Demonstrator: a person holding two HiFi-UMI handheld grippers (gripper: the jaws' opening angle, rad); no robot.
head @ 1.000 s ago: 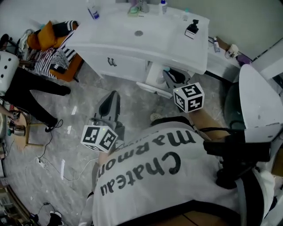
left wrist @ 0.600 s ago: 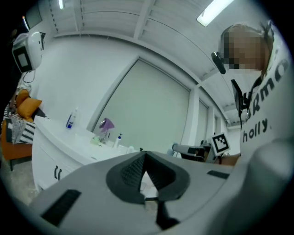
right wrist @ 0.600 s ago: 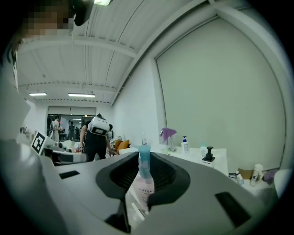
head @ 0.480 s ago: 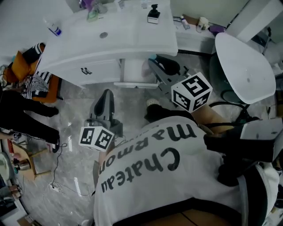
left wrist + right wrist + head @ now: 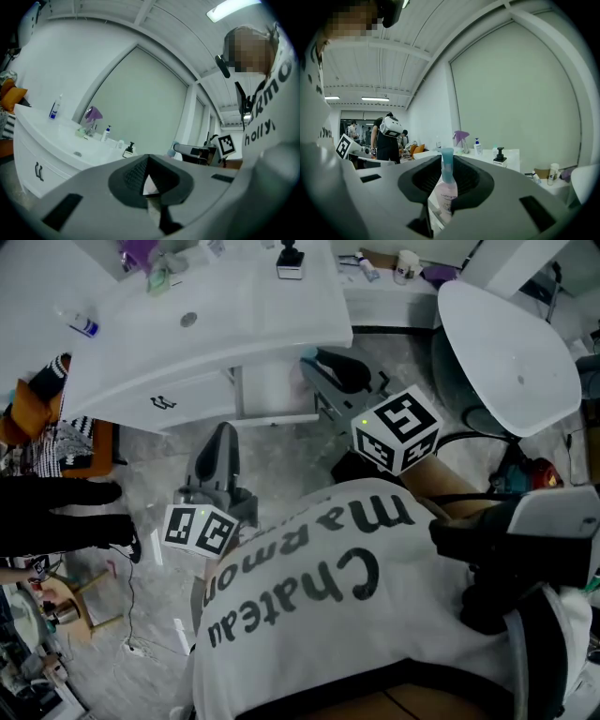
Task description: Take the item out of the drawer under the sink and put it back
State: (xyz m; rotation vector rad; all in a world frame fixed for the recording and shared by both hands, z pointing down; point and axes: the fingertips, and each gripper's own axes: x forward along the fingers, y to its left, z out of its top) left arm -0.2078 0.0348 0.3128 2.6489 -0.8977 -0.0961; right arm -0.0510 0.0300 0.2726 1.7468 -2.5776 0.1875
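In the head view, the right gripper (image 5: pixel 328 371) had lifted away from the floor since a second earlier and sat closer to the body. It was beside the drawer (image 5: pixel 277 419) under the sink (image 5: pixel 225 315), which looked still pulled out. The left gripper (image 5: pixel 222 442) had drifted sideways over the floor, well apart from the cabinet. In the left gripper view, the left gripper (image 5: pixel 149 187) had its fingers pressed together on nothing. In the right gripper view, the right gripper (image 5: pixel 445 180) clamped a pink bottle (image 5: pixel 446 193) with a blue cap, upright between its fingers. So the bottle seemed to be out of the drawer, and returning it probably remained.
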